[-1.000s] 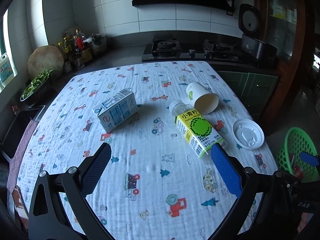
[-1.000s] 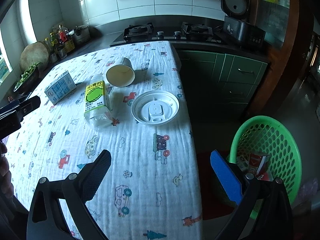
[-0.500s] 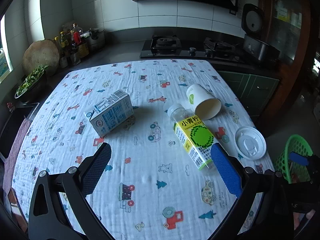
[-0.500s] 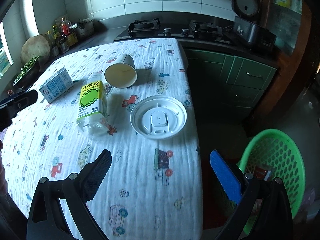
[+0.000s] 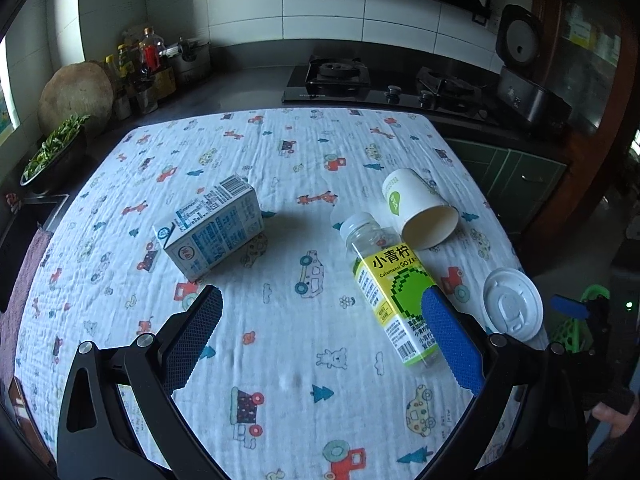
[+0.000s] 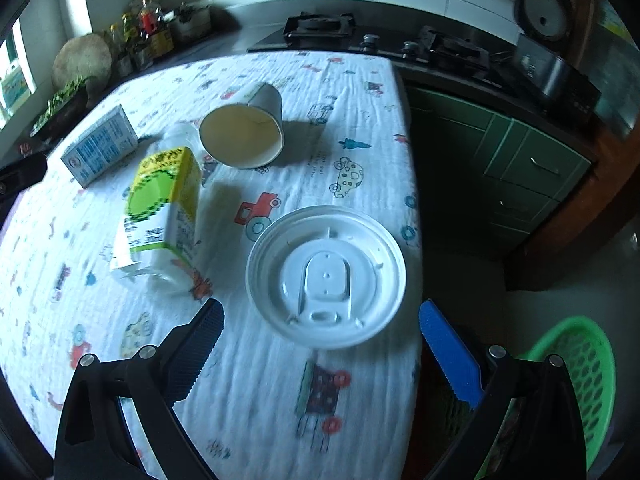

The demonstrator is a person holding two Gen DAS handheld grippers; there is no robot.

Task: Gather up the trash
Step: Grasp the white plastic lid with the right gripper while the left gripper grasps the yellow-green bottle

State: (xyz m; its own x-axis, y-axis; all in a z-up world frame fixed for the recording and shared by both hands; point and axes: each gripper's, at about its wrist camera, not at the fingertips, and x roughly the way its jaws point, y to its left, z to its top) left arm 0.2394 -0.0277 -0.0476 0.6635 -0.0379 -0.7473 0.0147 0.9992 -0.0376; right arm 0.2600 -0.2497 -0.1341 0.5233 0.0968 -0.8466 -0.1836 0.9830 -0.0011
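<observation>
Trash lies scattered over the table [image 5: 280,380], which wears a cloth printed with cartoon cars. Farthest left, a blue-and-white milk carton [image 5: 212,226] is down on its side. Next along, a clear plastic bottle [image 5: 394,292] with a yellow-green label lies flat, white cap pointing away, and its shoulder sits just beside a tipped paper cup [image 5: 420,210] whose open mouth faces the cameras. Then a white plastic lid [image 5: 513,308] rests flat near the table's right edge. Off the table, low on the right, there's a green basket [image 6: 576,376] on the floor.

The left claw [image 5: 320,336] hangs over the cloth, spread wide and holding nothing, with the bottle's base just by its blue right finger. The right claw [image 6: 320,340] is spread wide too and empty, hovering right behind the lid, with the lid's near rim between its fingers [image 6: 448,354].
</observation>
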